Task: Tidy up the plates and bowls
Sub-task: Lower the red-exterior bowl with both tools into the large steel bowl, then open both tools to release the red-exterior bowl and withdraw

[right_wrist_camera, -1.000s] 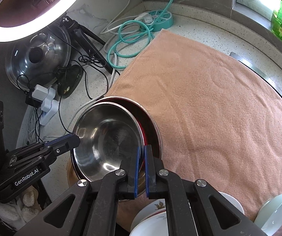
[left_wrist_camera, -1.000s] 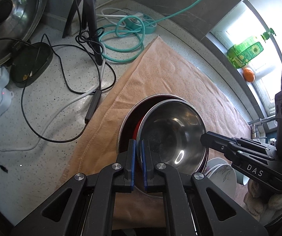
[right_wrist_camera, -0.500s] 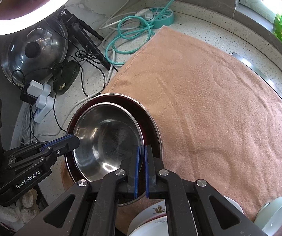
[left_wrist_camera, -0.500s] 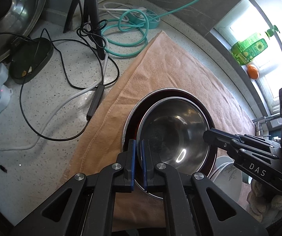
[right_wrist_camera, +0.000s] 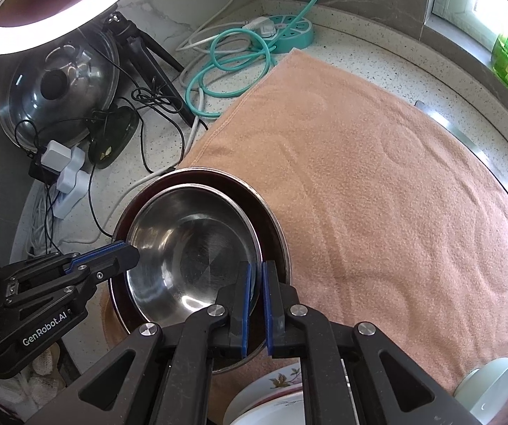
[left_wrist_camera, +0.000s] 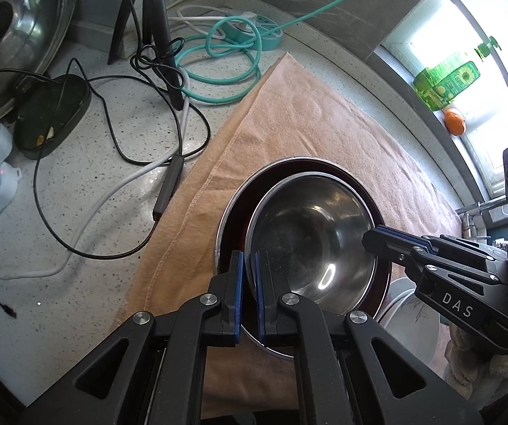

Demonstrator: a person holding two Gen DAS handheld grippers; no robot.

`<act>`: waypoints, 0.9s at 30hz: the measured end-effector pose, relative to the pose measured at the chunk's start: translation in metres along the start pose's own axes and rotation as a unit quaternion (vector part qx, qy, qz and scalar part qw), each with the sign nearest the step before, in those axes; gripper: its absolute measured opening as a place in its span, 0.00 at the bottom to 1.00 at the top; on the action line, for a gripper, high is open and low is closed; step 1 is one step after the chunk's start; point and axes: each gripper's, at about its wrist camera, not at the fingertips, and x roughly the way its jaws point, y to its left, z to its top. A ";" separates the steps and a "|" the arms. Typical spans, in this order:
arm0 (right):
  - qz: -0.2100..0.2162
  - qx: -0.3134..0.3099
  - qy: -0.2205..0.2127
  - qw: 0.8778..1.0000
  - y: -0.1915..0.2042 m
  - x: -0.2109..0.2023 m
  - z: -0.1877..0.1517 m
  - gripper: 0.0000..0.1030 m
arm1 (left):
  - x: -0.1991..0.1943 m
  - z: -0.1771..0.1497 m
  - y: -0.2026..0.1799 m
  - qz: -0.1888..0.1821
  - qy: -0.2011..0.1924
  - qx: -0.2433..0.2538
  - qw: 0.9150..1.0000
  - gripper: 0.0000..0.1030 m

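Plush peach towel across speckled stone counter. Near its left edge, round steel bowl nested in red-lined dish. Left gripper, right gripper clamped on opposite rims.

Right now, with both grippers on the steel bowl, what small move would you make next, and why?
Probably open both grippers: the steel bowl already sits nested inside the larger red-lined bowl on the towel, with left gripper and right gripper pinching opposite rims.
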 end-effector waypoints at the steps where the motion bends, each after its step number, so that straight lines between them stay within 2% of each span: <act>1: 0.000 0.001 0.000 1.000 0.000 0.000 0.000 0.08 | 0.000 0.000 0.000 0.001 0.000 0.000 1.000 0.04; 6: 0.001 -0.001 -0.013 1.000 0.002 -0.007 -0.001 0.19 | 0.000 0.000 0.000 -0.003 0.000 -0.001 1.000 0.06; 17: -0.002 0.000 -0.052 0.999 0.004 -0.039 -0.002 0.19 | -0.025 0.004 0.000 -0.011 -0.030 0.002 0.999 0.06; 27: -0.024 0.012 -0.108 0.994 0.004 -0.076 -0.020 0.19 | -0.056 0.005 -0.007 -0.015 -0.074 0.027 0.997 0.06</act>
